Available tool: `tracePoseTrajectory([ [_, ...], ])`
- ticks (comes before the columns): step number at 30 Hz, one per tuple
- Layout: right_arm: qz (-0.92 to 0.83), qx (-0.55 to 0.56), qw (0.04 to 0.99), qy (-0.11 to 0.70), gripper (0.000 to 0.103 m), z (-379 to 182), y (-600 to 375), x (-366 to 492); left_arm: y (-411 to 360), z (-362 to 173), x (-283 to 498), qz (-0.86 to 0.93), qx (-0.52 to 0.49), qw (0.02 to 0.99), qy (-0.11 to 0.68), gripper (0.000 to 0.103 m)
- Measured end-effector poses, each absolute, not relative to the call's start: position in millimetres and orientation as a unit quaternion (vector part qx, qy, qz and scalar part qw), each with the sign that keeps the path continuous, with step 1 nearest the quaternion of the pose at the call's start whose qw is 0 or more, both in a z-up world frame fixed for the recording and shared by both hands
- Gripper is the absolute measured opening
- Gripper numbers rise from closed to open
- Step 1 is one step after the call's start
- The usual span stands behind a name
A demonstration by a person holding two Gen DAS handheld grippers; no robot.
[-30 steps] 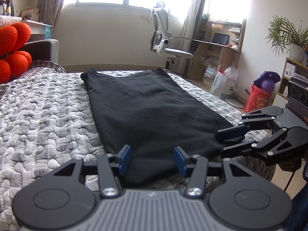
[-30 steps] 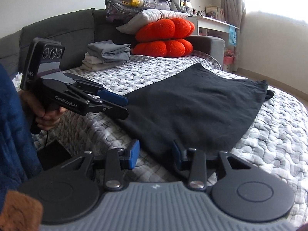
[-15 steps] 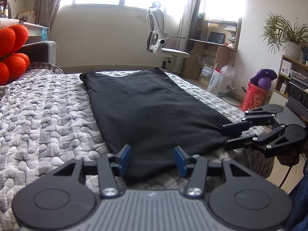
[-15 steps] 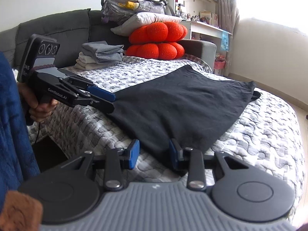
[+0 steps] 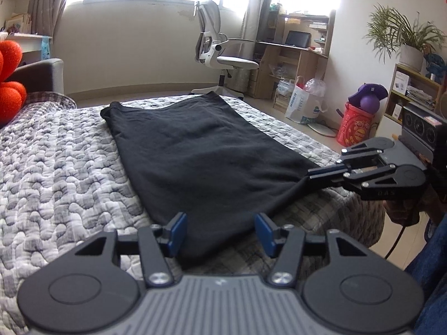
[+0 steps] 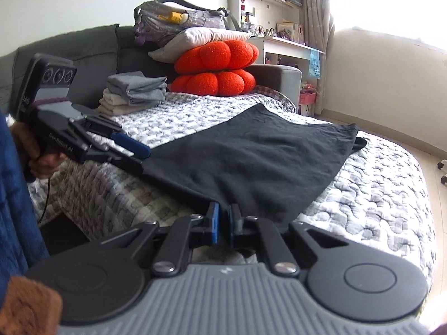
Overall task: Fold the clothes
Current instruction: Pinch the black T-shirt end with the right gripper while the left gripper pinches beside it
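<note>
Right claw (image 6: 222,223) newly clamped on garment (image 6: 251,156)

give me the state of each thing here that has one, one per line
black cloth garment: spread flat on the bed, near corner pulled up
right gripper: jaws have just been closing, now shut on the garment's near corner
left gripper: jaws open, astride the garment's near edge, not pressing it
folded grey and cream clothes: stacked

Left wrist view: low at the bed's (image 5: 56,167) near edge, facing the window.
Right wrist view: same edge, facing the sofa (image 6: 83,55).
Shared: black garment (image 5: 195,153), bed.
</note>
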State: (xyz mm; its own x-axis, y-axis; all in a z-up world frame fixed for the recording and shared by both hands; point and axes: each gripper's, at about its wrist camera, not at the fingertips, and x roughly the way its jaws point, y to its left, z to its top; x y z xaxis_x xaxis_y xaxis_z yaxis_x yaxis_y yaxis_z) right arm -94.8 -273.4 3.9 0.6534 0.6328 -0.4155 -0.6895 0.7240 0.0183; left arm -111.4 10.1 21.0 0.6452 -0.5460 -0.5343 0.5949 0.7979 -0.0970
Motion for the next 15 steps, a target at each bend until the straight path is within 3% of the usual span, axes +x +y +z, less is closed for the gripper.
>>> tracePoseTrajectory([
  [15, 0.342, -0.041, 0.923, 0.171, 0.007, 28, -275, -74, -18, 15, -95, -0.323, 0.115, 0.899, 0.273, 0.054],
])
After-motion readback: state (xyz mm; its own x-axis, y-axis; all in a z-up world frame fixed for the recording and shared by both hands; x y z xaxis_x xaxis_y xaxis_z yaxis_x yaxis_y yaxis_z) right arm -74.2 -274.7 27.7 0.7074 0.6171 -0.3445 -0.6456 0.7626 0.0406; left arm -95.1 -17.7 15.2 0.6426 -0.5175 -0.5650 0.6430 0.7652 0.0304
